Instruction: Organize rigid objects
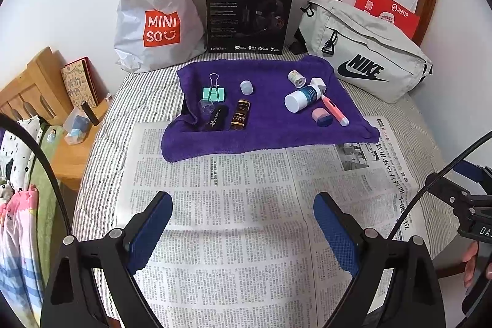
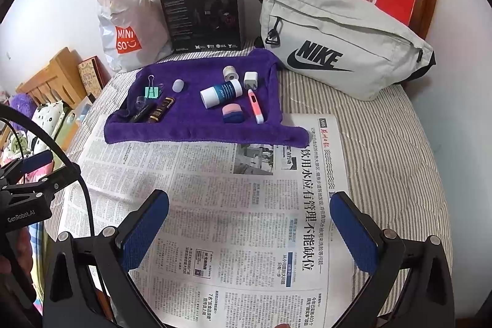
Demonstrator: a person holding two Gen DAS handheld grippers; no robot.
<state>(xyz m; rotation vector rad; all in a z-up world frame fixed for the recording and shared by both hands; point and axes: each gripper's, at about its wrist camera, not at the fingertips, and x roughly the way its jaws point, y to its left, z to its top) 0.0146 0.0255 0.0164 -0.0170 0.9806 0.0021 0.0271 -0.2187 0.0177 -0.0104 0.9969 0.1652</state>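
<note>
We hold the left gripper (image 1: 243,223) and right gripper (image 2: 249,223) with jaws spread, empty, over the newspaper (image 1: 246,205). Small items lie on the purple towel (image 1: 270,125), frame centre, above.

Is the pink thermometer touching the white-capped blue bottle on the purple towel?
Apart. The right wrist view shows purple towel between the pink thermometer and the bottle.
</note>
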